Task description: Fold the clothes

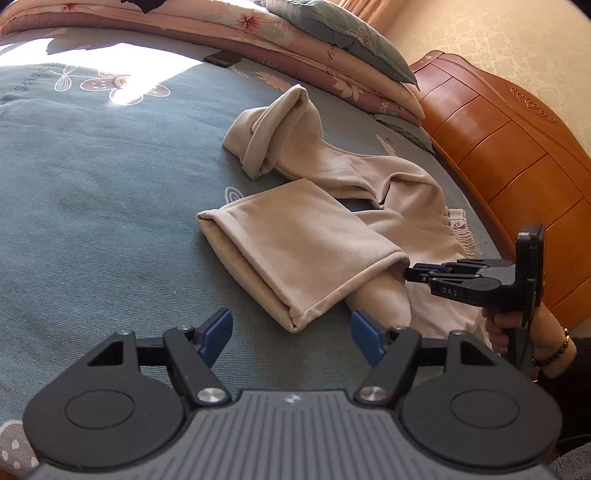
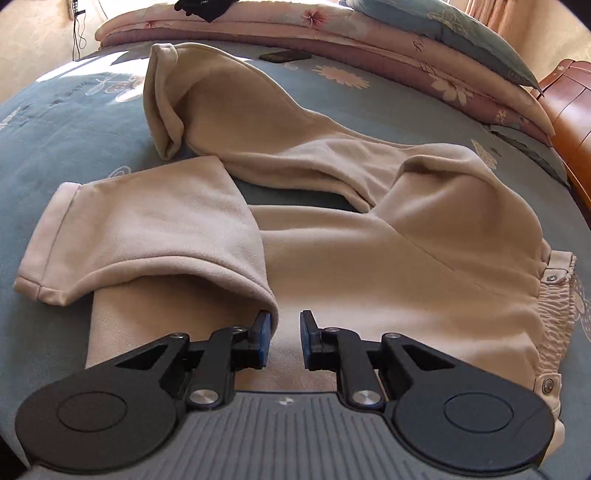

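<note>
Now, garment: beige trousers (image 2: 369, 258) lie spread on the bed (image 1: 92, 203), toward the edge by the wooden headboard (image 1: 498, 147).
Near leg: doubled back on itself, so its hemmed cuff (image 1: 236, 258) lies on top of the same leg, pointing toward the middle of the bed.
Far leg: runs away toward the stacked quilts, and its cuff (image 1: 273, 125) is rolled and stands partly open.
Waistband: the gathered elastic band (image 2: 554, 306) with two metal snaps lies at the side nearest the headboard.
Left claw (image 1: 291, 336): its blue pads are spread wide, with nothing between them; it hangs above the bedcover just short of the folded cuff's corner.
Right claw (image 2: 284, 339): its pads stand a little apart with a narrow gap; no cloth is pinched. The left pad touches, or nearly touches, the fold edge of the doubled leg; which of the two I cannot tell.
Right claw in the left wrist view (image 1: 413, 275): it points level at the fold of the doubled leg, tips right at the cloth.
Right hand (image 1: 506, 328): it grips the handle; a beaded bracelet sits on the wrist.
Bedding: pink floral quilts (image 1: 295, 48) and a grey-green pillow (image 1: 351, 33) are piled along the far edge of the bed.
Small item: a dark flat phone (image 1: 223, 59) lies on the bedcover beside the quilts.
</note>
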